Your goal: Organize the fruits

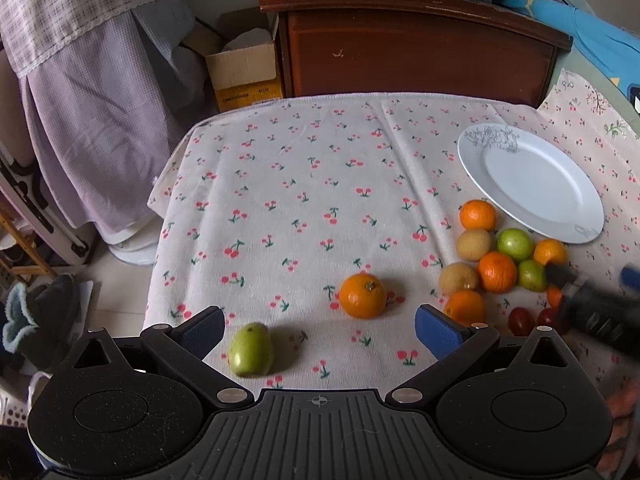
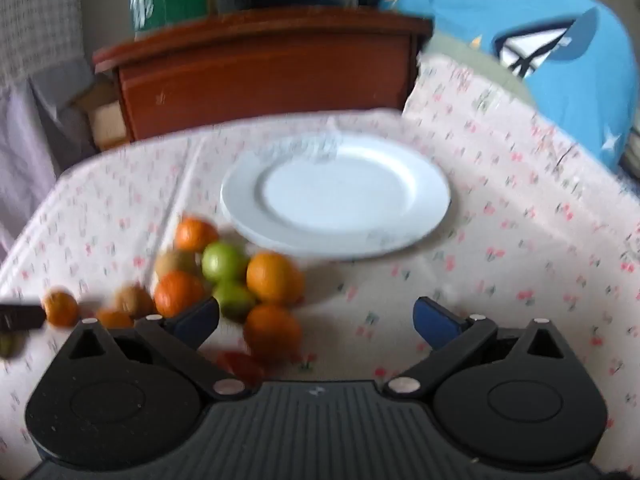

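Note:
My left gripper (image 1: 320, 330) is open over the cherry-print cloth, nothing between its blue pads. A lone orange (image 1: 363, 295) lies just ahead of it and a green fruit (image 1: 251, 355) sits near its left finger. To the right is a pile of fruit (image 1: 498, 264): oranges, green ones, brownish ones and small red ones. A white plate (image 1: 530, 184) lies empty beyond the pile. My right gripper (image 2: 318, 322) is open too, blurred, hovering with the pile (image 2: 228, 280) by its left finger and the plate (image 2: 336, 196) ahead. The right gripper (image 1: 592, 304) shows blurred at the left wrist view's right edge.
A brown wooden cabinet (image 1: 412, 48) stands behind the table with boxes on top. A cardboard box (image 1: 244, 76) and draped lilac cloth (image 1: 100, 120) are on the floor side at left. Blue bedding (image 2: 572, 76) lies at the right. The table's left edge drops to the floor.

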A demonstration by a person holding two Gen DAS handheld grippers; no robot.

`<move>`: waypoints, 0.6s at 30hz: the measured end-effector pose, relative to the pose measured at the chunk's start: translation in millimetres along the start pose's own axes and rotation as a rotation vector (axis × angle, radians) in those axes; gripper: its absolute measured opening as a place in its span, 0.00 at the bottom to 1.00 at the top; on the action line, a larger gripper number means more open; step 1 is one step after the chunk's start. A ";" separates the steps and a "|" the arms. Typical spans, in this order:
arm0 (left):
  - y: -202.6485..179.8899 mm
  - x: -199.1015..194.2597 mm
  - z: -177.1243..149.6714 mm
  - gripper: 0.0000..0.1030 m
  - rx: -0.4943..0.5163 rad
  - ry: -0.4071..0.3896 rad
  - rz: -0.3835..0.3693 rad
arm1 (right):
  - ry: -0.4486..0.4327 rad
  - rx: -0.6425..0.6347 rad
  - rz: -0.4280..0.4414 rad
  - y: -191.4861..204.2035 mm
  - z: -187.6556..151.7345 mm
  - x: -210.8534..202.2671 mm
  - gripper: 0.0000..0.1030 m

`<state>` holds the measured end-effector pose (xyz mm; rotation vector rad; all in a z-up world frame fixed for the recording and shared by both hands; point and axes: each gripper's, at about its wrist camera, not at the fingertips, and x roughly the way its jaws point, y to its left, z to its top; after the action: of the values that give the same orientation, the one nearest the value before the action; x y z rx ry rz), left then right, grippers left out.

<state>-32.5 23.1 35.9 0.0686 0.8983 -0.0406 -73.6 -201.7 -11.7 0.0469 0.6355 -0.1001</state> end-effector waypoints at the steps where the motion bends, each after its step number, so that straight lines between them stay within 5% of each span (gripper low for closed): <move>1: -0.4 -1.1 -1.5 0.99 -0.001 0.003 -0.007 | -0.022 0.003 -0.007 -0.8 3.1 -5.2 0.99; 5: -6.1 -10.3 -8.8 0.99 0.013 0.016 -0.075 | -0.067 -0.064 -0.039 -0.6 13.1 -28.0 0.99; 10: -17.4 -24.8 -22.8 0.99 0.074 0.038 -0.191 | -0.012 -0.019 -0.010 -16.7 15.0 -53.5 0.99; 18: -46.3 -47.1 -49.9 0.99 0.242 0.071 -0.357 | 0.023 0.055 -0.079 -48.2 -1.6 -89.0 0.99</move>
<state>-103.7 -19.0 39.9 0.1349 0.9647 -0.4820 -150.9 -242.4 39.3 0.0763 0.6580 -0.1936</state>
